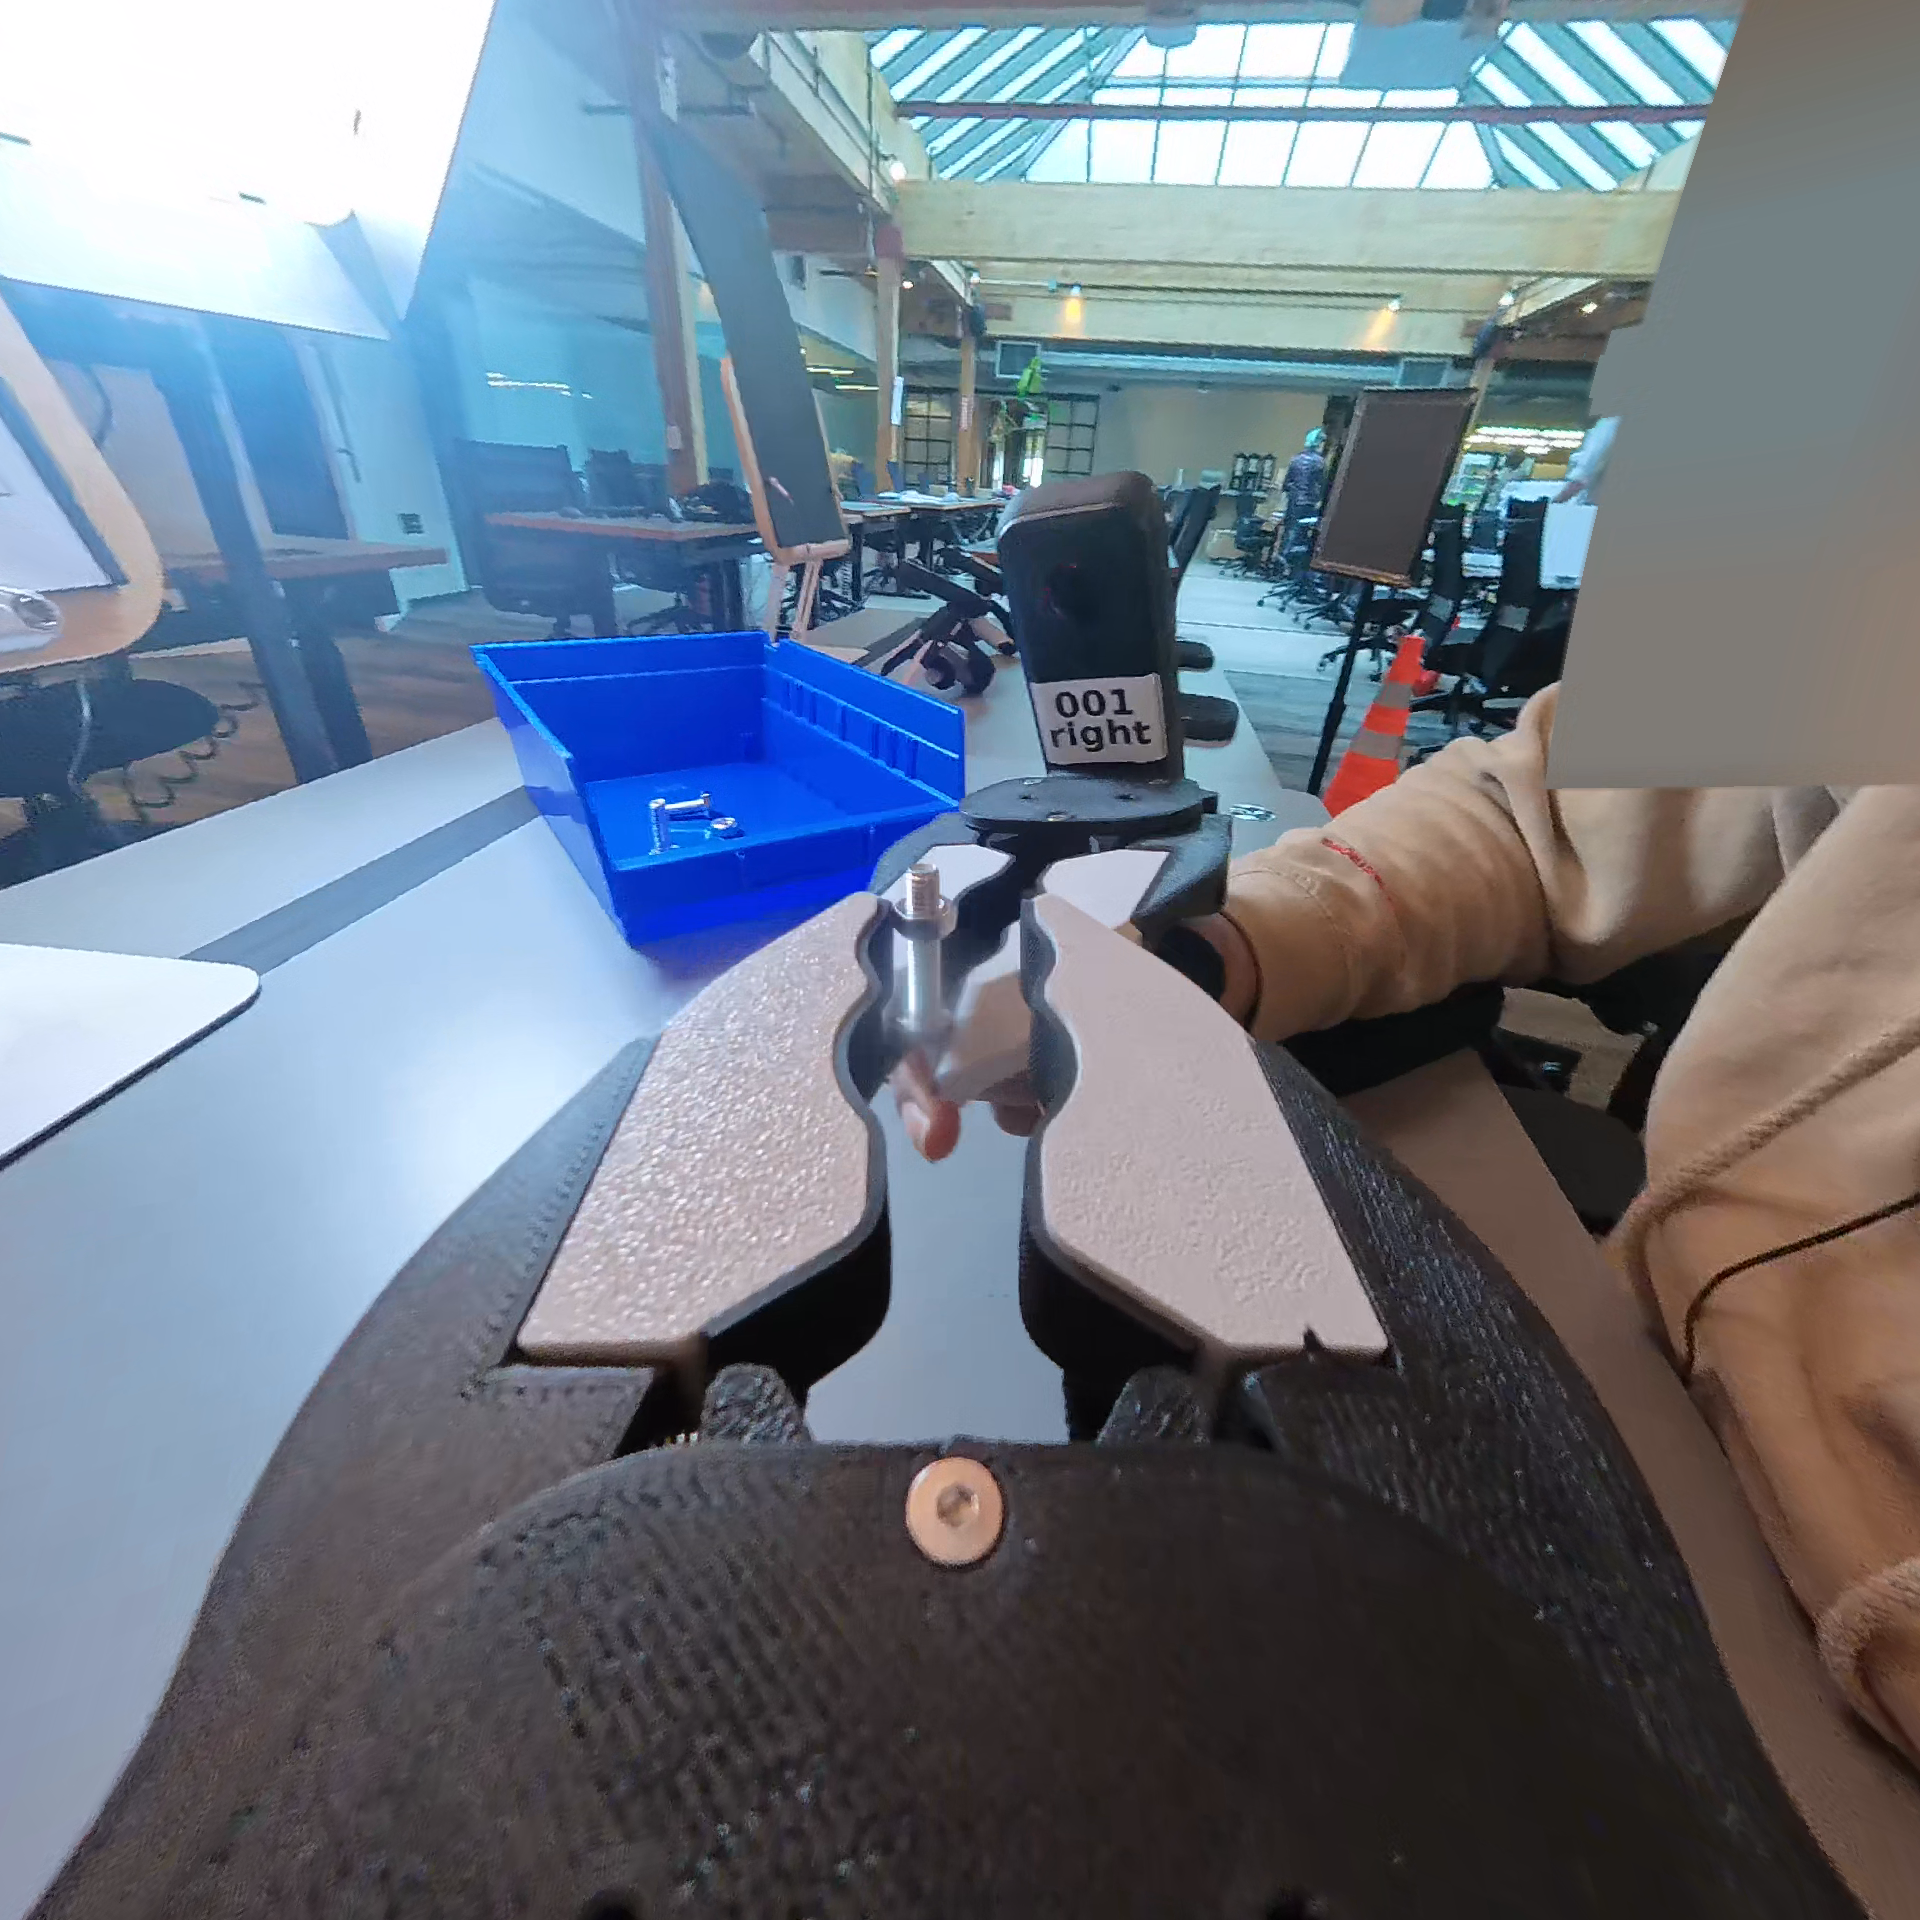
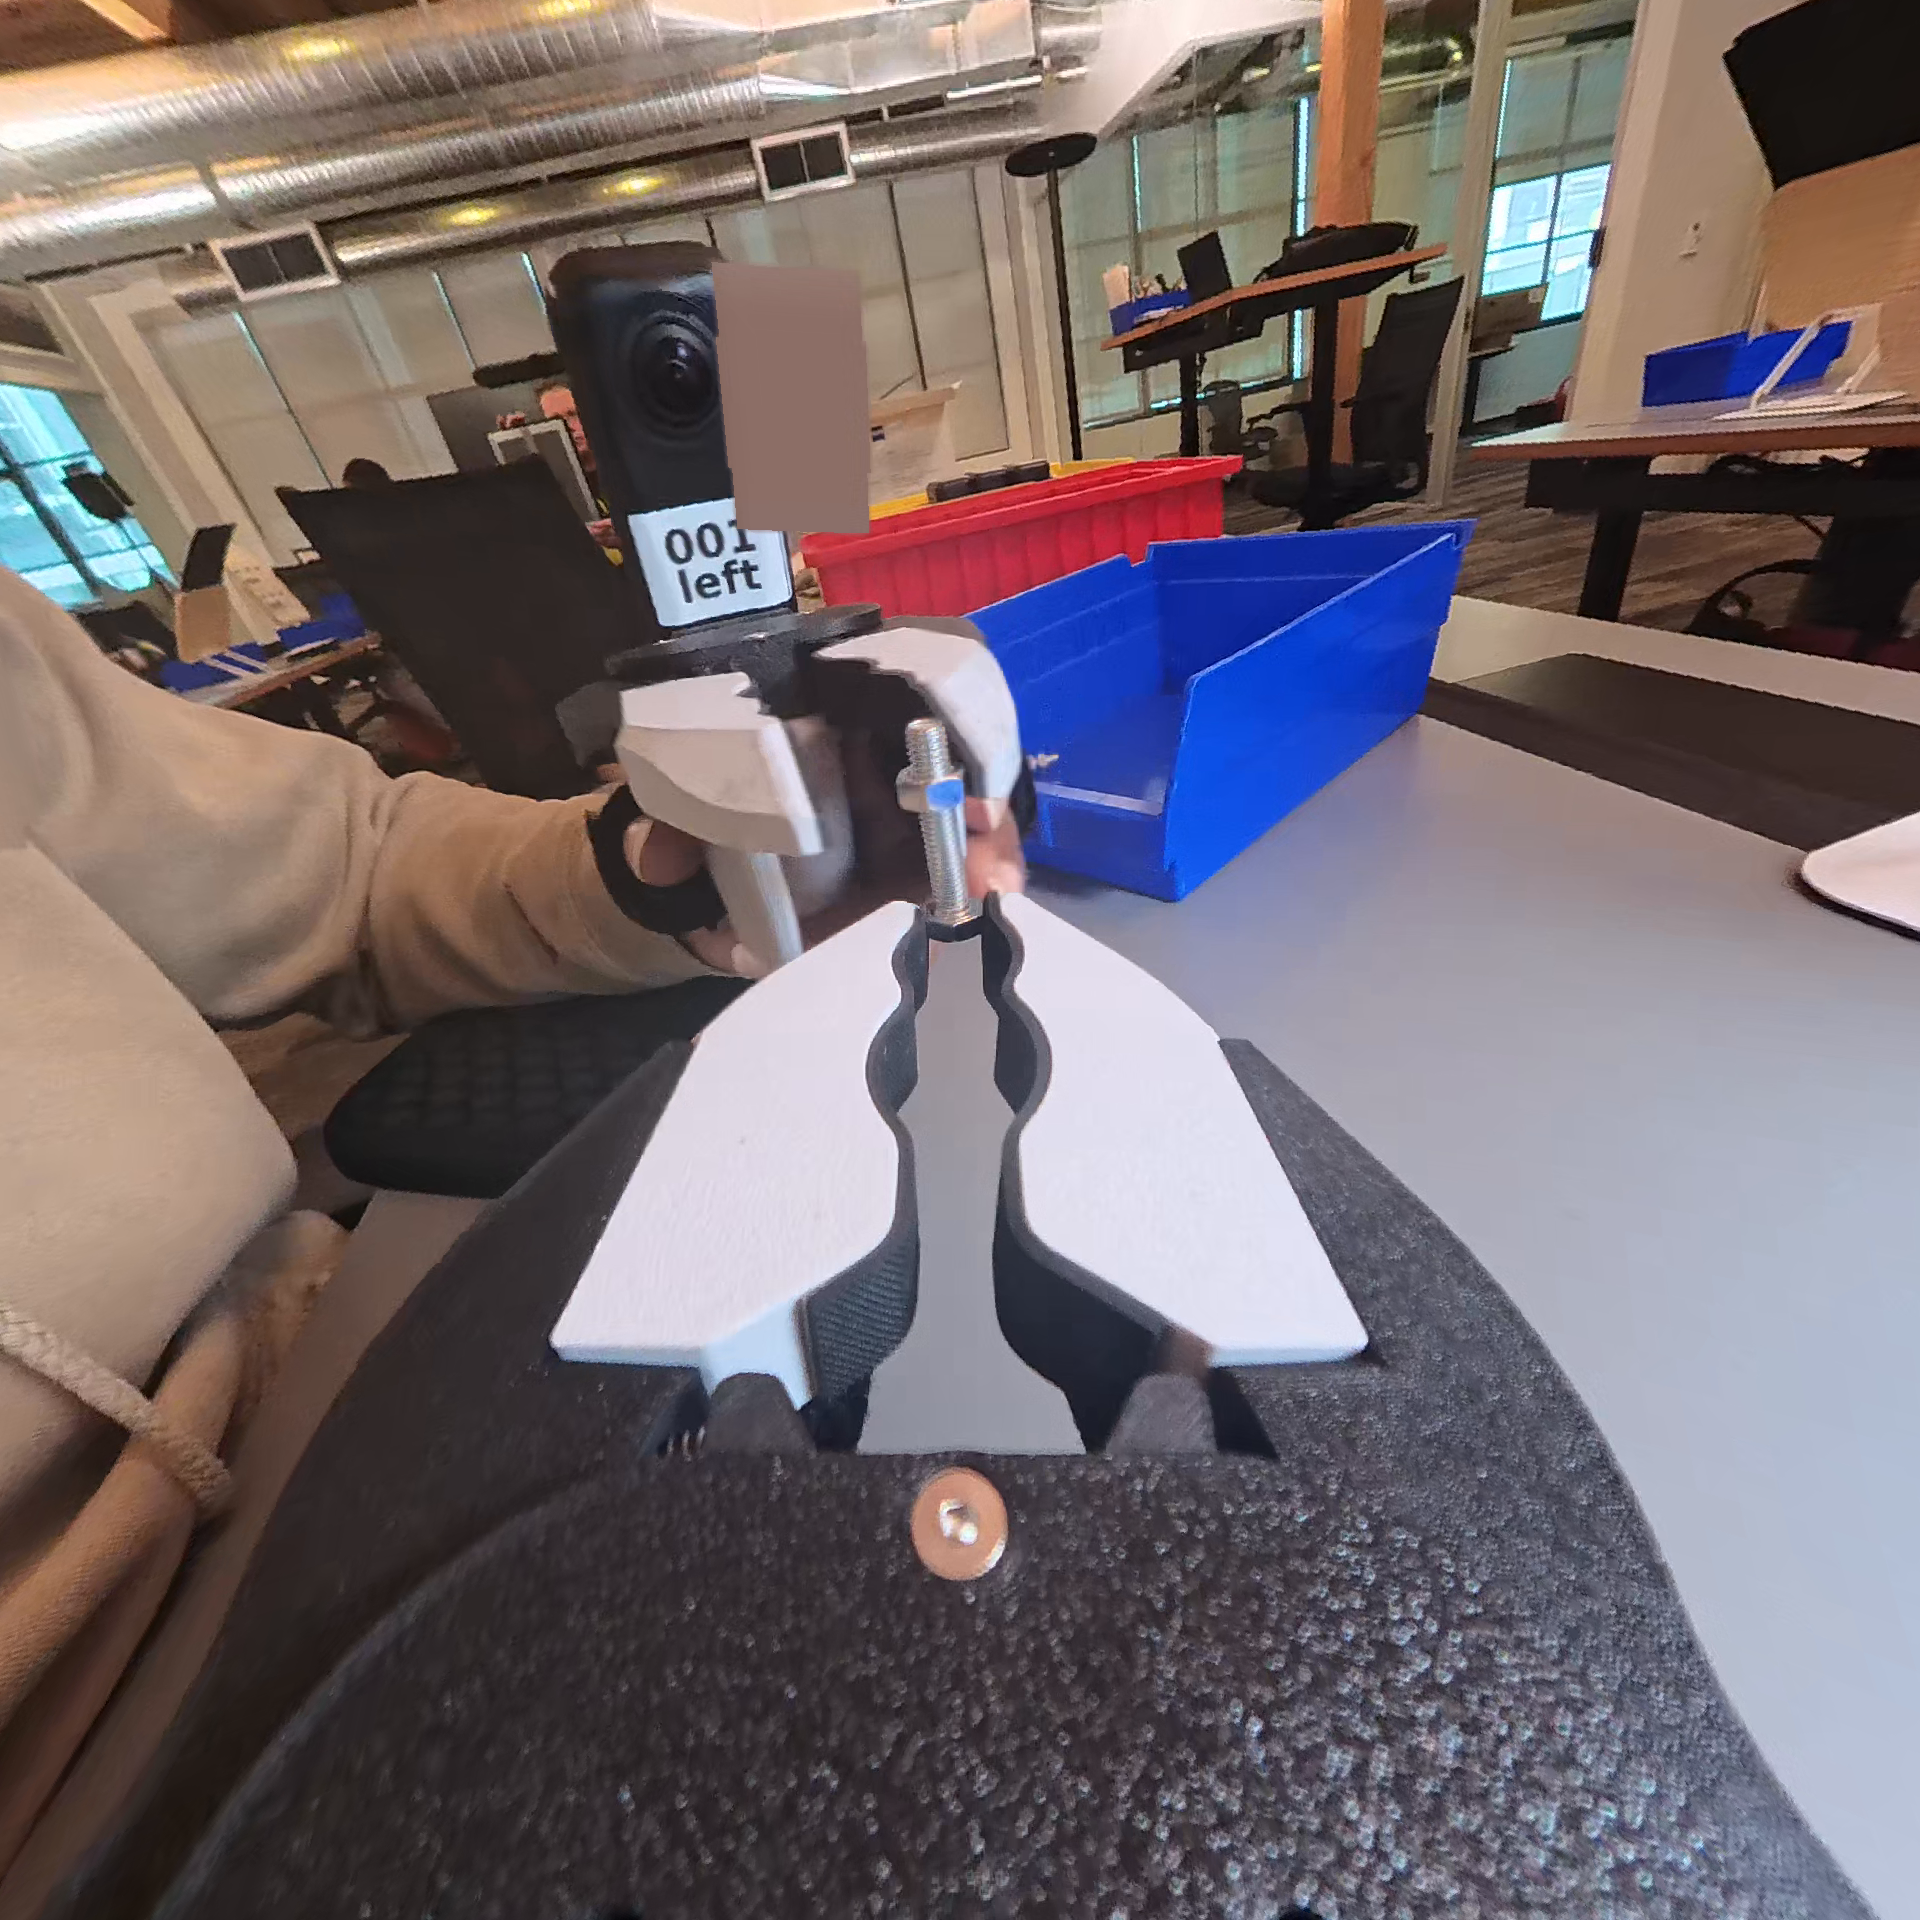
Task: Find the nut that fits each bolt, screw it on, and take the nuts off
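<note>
My right tool (image 2: 953, 914) was clenched on the bottom end of the bolt (image 2: 943, 852), pinching it only at the very fingertips, so the bolt stood upright above them over the worktop (image 2: 1455, 987). The nut (image 2: 928, 795) sat partway down the thread, with bare thread showing above it. My left tool (image 1: 951, 935) was released. Its fingers stood apart on either side of the nut, and the nut lay close against one of them. I could not tell whether they touched.

The grip looked like the weak point to me. With so little of the bolt held, a sideways push from the left tool as it closed could have tipped the bolt or twisted it out of the fingertips. If the left fingers had closed off-centre, they might have caught the thread instead of the flats and slipped round without turning anything. A nut spun free in the air could also have dropped and rolled off the worktop edge near me.

The blue bin (image 1: 873, 727) stood on the worktop beyond both tools, well apart from them. It held a few loose bolts (image 1: 686, 821) and what looked like a nut, lying together on its floor. A red bin (image 2: 1039, 540) stood behind it, and I could not make out what it held.
</note>
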A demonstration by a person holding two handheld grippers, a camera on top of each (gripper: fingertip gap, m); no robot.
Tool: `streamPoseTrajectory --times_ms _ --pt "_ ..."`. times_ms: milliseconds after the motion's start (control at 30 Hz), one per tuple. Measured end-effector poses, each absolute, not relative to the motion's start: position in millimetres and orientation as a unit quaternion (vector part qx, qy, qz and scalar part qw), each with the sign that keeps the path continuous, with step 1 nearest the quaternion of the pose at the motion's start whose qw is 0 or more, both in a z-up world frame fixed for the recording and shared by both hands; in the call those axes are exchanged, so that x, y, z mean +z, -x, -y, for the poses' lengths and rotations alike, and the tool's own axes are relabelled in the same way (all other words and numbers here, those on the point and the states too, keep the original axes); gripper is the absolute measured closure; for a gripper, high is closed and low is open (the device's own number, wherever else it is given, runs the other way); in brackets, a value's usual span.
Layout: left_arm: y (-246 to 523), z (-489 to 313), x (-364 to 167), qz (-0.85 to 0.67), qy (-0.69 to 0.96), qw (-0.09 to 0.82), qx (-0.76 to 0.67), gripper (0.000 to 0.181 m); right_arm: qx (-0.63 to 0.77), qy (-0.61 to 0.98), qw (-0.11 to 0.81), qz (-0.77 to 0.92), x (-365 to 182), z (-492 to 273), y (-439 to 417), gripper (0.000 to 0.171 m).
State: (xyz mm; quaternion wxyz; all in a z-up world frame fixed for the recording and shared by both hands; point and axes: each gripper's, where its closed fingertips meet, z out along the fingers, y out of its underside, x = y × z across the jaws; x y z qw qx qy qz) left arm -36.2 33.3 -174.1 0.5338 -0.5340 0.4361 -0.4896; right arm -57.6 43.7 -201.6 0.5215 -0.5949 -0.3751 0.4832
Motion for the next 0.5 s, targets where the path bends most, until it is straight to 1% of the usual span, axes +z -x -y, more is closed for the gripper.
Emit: streamPoseTrajectory --times_ms 33,67,167,333,400,433,500 --pt "37.5 -32.1 -172.3 -0.437 0.532 0.53 -0.495 0.164 0.478 0.599 0.528 0.367 -200.9 -47.4 54.7 0.161" --pt "39.7 -27.5 -169.5 -0.446 0.519 0.525 -0.505 0.18 0.478 0.604 0.53 0.354 -199.9 -52.0 51.2 0.161" --pt "42.7 -32.9 -165.3 -0.431 0.521 0.54 -0.502 0.174 0.479 0.608 0.531 0.344 -198.8 -57.3 45.5 0.161" --pt "38.4 -41.0 -173.4 -0.422 0.543 0.544 -0.482 0.154 0.48 0.599 0.517 0.379 -203.2 -42.8 58.8 0.161" --pt "35.7 -37.3 -176.2 -0.434 0.542 0.537 -0.48 0.153 0.479 0.6 0.511 0.386 -205.5 -40.2 61.6 0.161" --pt "35.0 -34.4 -177.7 -0.443 0.54 0.531 -0.479 0.161 0.475 0.604 0.511 0.384 -206.3 -41.8 60.7 0.161" --pt "36.8 -36.0 -176.8 -0.441 0.545 0.529 -0.478 0.162 0.472 0.611 0.512 0.377 -205.8 -45.7 57.5 0.161"
